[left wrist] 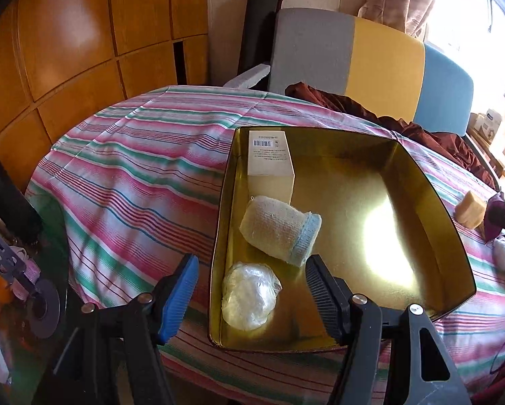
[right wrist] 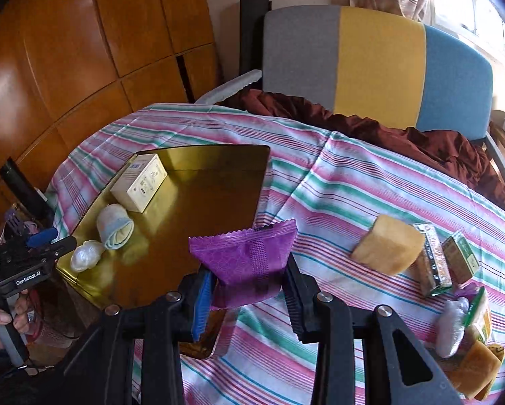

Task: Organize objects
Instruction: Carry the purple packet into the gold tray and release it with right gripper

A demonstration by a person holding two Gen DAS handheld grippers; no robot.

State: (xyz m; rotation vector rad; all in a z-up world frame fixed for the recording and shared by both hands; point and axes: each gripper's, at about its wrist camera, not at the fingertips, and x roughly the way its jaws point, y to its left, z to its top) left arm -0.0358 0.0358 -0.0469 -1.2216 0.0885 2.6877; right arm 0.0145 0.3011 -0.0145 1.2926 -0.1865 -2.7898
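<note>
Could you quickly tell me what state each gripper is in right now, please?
Left gripper: open, holding nothing, above the gold tray.
Right gripper: shut on the purple packet.

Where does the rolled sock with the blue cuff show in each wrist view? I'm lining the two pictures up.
Left wrist: the rolled sock lies in the gold tray, centre, just beyond the open left gripper.
Right wrist: the sock sits lower left, in the tray's near-left part.
Shared landmark: the cream box behind the sock.
</note>
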